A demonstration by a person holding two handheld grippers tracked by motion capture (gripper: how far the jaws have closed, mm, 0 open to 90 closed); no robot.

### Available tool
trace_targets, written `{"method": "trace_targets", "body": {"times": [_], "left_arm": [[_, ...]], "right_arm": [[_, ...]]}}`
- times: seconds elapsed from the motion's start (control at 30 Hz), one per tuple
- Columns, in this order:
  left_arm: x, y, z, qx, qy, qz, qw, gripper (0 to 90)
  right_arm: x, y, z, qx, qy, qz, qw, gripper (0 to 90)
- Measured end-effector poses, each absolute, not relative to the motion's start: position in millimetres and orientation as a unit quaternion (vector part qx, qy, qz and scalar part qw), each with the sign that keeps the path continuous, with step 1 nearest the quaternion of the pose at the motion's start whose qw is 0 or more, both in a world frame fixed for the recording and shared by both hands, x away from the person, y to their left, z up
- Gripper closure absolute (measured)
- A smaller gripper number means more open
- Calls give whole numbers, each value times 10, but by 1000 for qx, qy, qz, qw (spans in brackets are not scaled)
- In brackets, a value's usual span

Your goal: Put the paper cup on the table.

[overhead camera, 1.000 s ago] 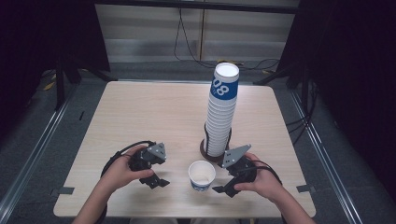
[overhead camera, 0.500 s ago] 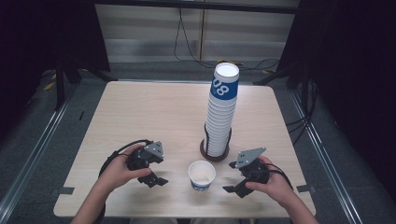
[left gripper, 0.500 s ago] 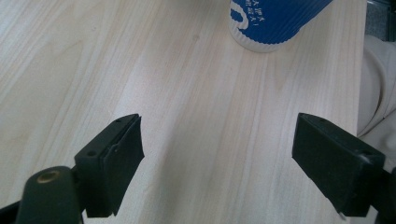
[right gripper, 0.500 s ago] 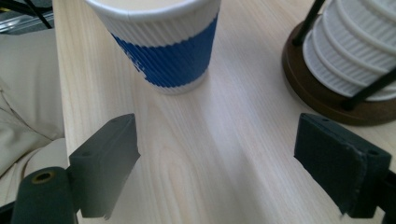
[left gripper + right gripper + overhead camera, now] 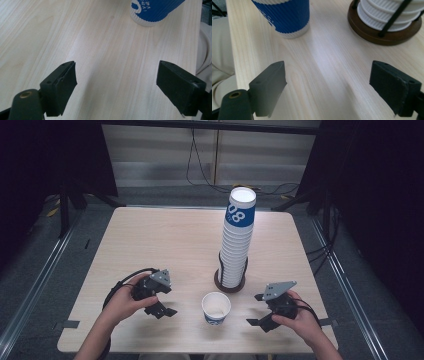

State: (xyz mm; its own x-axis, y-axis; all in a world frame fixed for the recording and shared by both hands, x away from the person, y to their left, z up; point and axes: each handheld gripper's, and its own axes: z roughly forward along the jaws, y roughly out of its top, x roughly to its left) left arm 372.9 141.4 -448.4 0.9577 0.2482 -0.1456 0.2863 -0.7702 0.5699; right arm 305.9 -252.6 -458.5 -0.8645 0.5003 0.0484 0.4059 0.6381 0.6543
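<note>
While the single blue-and-white ribbed paper cup (image 5: 216,308) stands upright and empty near the front edge of the pale wooden table (image 5: 165,240), roughly at its middle, neither of your grippers touches it. Cup sits between them, apart from both.

Your left gripper (image 5: 161,304) is low over the table toward the front-left corner, jaws spread wide with bare wood between them; in the left gripper view the cup (image 5: 155,11) is ahead of the jaws, off toward the right one.

Your right gripper (image 5: 261,312) is toward the front-right corner, jaws likewise wide apart and holding nothing; in the right gripper view the cup (image 5: 284,16) is ahead on the left.

Just behind the cup, toward the right of the table, the tall stack of white ribbed paper cups (image 5: 236,245) with a blue one on top stands in a round dark wooden holder with black wire uprights (image 5: 219,281).
</note>
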Motion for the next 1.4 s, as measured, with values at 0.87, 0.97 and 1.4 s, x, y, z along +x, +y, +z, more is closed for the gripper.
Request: {"method": "trace_targets", "body": {"times": [0.87, 0.97, 1.4], "left_arm": [[3936, 1974, -4627, 910, 202, -1, 362, 163], [3966, 2059, -4666, 905, 212, 7, 370, 163], [4028, 2292, -4848, 890, 246, 30, 383, 163]], "right_arm": [[3019, -2897, -4779, 299, 884, 347, 92, 132], [3023, -2925, -4788, 303, 882, 349, 95, 131], [3047, -3068, -4876, 328, 872, 346, 113, 131]]}}
